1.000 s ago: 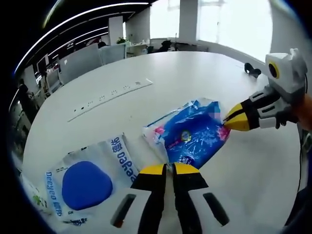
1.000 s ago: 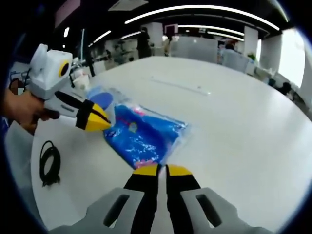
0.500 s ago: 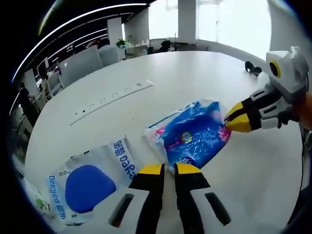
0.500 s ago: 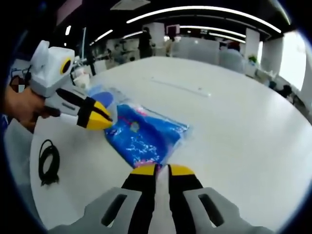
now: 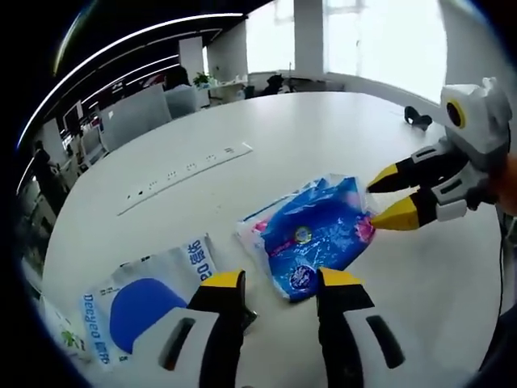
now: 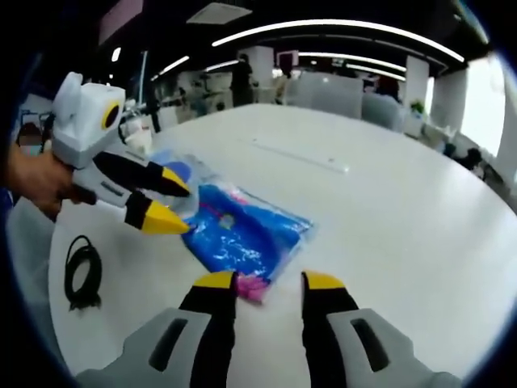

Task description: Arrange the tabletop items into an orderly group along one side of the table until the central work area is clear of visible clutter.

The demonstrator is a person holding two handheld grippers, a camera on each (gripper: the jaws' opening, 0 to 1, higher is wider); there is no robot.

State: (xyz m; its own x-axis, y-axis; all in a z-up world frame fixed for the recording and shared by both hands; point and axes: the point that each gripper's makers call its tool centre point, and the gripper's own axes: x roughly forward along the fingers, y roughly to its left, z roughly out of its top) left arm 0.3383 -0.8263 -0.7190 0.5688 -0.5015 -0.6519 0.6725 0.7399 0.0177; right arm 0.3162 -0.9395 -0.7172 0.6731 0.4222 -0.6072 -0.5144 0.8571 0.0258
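Note:
A blue plastic packet (image 5: 311,238) lies flat on the white table (image 5: 323,137). My left gripper (image 5: 281,281) stands open just short of its near edge, with nothing between the jaws. From the right, my right gripper (image 5: 388,200) comes in open at the packet's far corner. In the right gripper view the same packet (image 6: 242,234) lies ahead of my open right gripper (image 6: 270,281), and the left gripper (image 6: 171,202) is open at its left edge. A white Deeyeo pack with a blue oval (image 5: 149,299) lies to the left.
A long white power strip (image 5: 186,167) lies farther back on the table. A coiled black cable (image 6: 81,271) sits near the table edge. A small black object (image 5: 418,117) rests at the far right. A person's hand (image 6: 36,182) holds the left gripper. Office desks stand behind.
Both grippers were shut at the blue packet's edges and are now open. The packet has settled flat on the table.

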